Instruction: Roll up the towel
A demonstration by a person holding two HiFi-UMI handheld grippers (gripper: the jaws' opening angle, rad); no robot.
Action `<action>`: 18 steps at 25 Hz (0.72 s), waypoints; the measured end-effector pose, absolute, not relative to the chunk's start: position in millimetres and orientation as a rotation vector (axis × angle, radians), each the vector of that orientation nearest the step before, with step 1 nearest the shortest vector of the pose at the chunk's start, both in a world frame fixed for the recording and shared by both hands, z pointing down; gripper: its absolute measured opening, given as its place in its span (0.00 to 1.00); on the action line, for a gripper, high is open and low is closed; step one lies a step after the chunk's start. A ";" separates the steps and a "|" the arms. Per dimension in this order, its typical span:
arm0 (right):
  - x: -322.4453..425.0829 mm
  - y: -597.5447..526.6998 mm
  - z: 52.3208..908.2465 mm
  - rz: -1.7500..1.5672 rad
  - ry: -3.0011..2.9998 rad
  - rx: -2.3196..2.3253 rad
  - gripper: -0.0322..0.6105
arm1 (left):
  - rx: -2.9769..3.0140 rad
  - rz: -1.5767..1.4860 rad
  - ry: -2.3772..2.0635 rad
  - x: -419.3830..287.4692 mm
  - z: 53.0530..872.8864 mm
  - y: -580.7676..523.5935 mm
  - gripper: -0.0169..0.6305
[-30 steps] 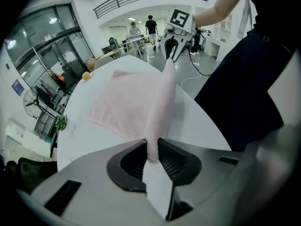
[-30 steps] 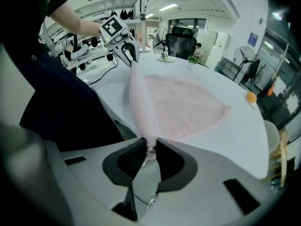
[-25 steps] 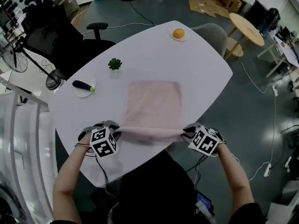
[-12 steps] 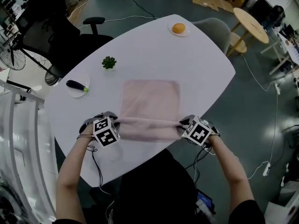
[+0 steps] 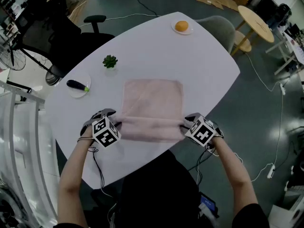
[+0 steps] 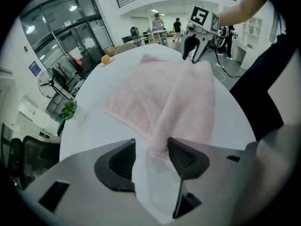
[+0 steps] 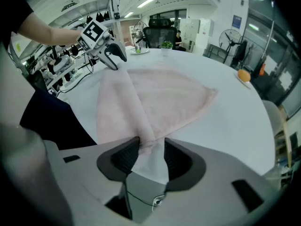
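A pink towel [image 5: 153,103] lies flat on the white table [image 5: 209,65], its near edge turned over into a fold [image 5: 151,127]. My left gripper [image 5: 116,125] is at the fold's left end and my right gripper [image 5: 185,124] at its right end. In the left gripper view the towel's corner [image 6: 157,142] sits between the jaws of my left gripper [image 6: 151,149], beside one pad with a gap to the other. My right gripper [image 7: 151,149] has the other corner [image 7: 143,145] between its jaws in the same way. Both sets of jaws have just been opening and stand open.
A plate with an orange [image 5: 181,26] is at the far edge, a small green plant [image 5: 110,61] at the far left, and a plate with an eggplant [image 5: 78,86] at the left. A black office chair [image 5: 52,37] and a grey chair [image 5: 216,32] stand beyond the table.
Both grippers have carried the towel's near edge a little further over the towel and lower, and the fold now rests on it. Both sets of jaws have loosened from the corners.
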State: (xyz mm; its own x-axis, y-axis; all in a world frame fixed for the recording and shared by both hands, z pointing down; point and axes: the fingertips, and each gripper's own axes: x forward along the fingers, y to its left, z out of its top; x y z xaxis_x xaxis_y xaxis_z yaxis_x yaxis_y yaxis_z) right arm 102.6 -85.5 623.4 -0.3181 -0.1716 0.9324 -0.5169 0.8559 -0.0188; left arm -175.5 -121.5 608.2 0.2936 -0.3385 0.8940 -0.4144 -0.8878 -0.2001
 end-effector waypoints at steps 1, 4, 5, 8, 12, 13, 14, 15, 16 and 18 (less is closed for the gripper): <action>103.7 -87.0 620.7 0.361 -1.892 0.525 0.33 | 2.477 1.669 -0.731 -176.3 604.9 -122.0 0.41; 107.6 -89.1 609.7 0.304 -1.894 0.561 0.33 | 2.505 1.647 -0.745 -178.8 592.9 -119.8 0.40; 108.9 -89.7 605.2 0.277 -1.894 0.574 0.33 | 2.517 1.639 -0.751 -180.4 588.1 -118.5 0.41; 112.4 -89.7 587.0 0.160 -1.898 0.599 0.33 | 2.562 1.607 -0.768 -183.5 571.7 -112.3 0.41; 106.4 -73.8 567.4 0.039 -1.926 0.571 0.33 | 2.637 1.605 -0.731 -178.2 556.6 -93.2 0.41; 103.4 -67.1 565.5 0.026 -1.931 0.558 0.33 | 2.652 1.603 -0.707 -174.7 555.5 -86.1 0.41; 100.2 -60.2 564.8 0.016 -1.934 0.544 0.33 | 2.665 1.596 -0.681 -170.8 555.7 -78.8 0.41; 96.7 -53.7 565.2 0.007 -1.935 0.532 0.33 | 2.674 1.587 -0.654 -166.8 557.6 -71.5 0.41; 93.0 -47.6 567.0 -0.004 -1.935 0.519 0.33 | 2.679 1.584 -0.625 -163.5 561.2 -64.5 0.41; 85.2 -35.3 574.9 -0.027 -1.929 0.483 0.33 | 2.674 1.612 -0.577 -160.5 572.5 -52.9 0.41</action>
State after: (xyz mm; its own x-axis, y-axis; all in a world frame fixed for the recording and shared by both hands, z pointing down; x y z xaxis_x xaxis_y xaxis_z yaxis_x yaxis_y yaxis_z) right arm 85.2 -35.3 574.9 -0.3227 -0.3433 0.8820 -0.3188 0.9169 0.2402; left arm -160.5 -52.9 572.5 0.4185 -0.3232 0.8488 -0.2886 -0.9334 -0.2131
